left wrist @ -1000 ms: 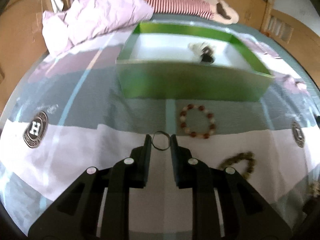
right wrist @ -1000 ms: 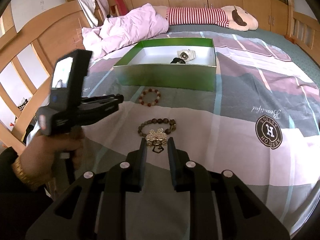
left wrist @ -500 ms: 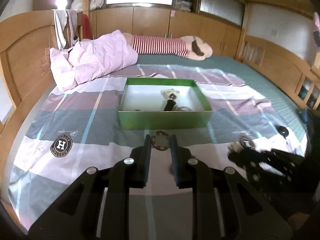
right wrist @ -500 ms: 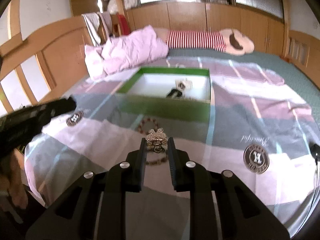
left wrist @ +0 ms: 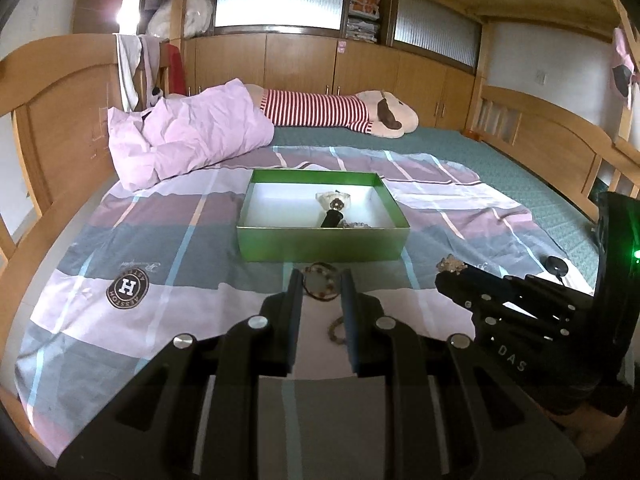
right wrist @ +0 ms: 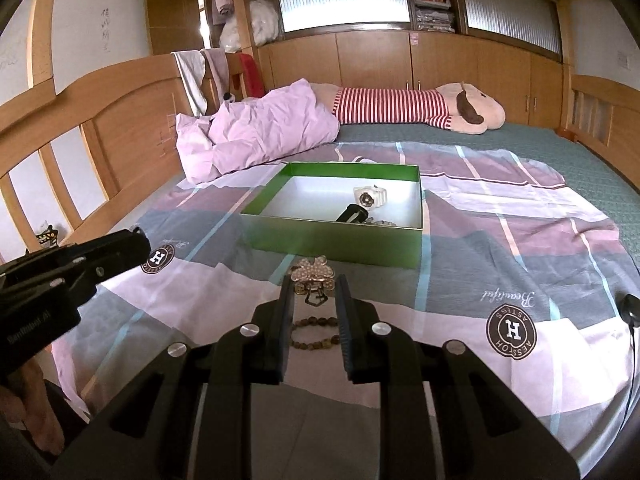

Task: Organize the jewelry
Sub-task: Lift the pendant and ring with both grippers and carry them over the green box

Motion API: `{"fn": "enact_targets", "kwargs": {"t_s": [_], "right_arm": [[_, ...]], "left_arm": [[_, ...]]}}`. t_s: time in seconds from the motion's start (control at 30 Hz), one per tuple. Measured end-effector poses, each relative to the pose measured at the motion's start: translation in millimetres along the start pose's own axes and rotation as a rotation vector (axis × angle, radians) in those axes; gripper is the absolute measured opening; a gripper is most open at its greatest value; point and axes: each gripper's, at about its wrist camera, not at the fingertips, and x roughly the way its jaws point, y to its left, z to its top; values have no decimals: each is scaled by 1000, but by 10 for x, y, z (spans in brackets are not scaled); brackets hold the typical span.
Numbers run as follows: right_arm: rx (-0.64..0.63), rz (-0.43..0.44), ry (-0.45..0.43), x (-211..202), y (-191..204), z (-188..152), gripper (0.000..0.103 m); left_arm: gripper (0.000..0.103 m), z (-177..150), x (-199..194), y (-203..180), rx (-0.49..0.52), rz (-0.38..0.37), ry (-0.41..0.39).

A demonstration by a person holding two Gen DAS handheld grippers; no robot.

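A green box point(left wrist: 320, 246) with a white floor sits on the bed, also in the right wrist view point(right wrist: 336, 246). It holds a white watch point(right wrist: 370, 197), a black item and a bead bracelet. My left gripper point(left wrist: 322, 286) is shut on a thin dark ring bracelet point(left wrist: 320, 296), held above the bed short of the box. My right gripper point(right wrist: 314, 288) is shut on a sparkly flower brooch point(right wrist: 314, 272), also lifted; it shows in the left wrist view point(left wrist: 452, 264). A brown bead bracelet point(right wrist: 314, 334) lies on the sheet below.
A striped sheet with round H logos point(left wrist: 128, 287) covers the bed. A pink quilt point(left wrist: 188, 132) and a striped plush toy point(left wrist: 340, 114) lie behind the box. Wooden bed rails run on both sides. A black cable end point(right wrist: 630, 306) lies at right.
Both grippers have risen and pulled back from the bed with their pieces. The box looks farther and smaller. The red bead bracelet is now hidden behind my left fingers.
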Motion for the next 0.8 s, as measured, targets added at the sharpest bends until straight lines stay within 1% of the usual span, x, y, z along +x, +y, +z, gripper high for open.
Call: {"fn": "enact_targets", "kwargs": {"t_s": [0.2, 0.8], "right_arm": [[2, -21, -7, -11, -1, -1, 21], [8, -30, -13, -53, -21, -6, 21]], "left_arm": [[19, -31, 41, -36, 4, -7, 7], [19, -96, 187, -25, 0, 37, 29]]}}
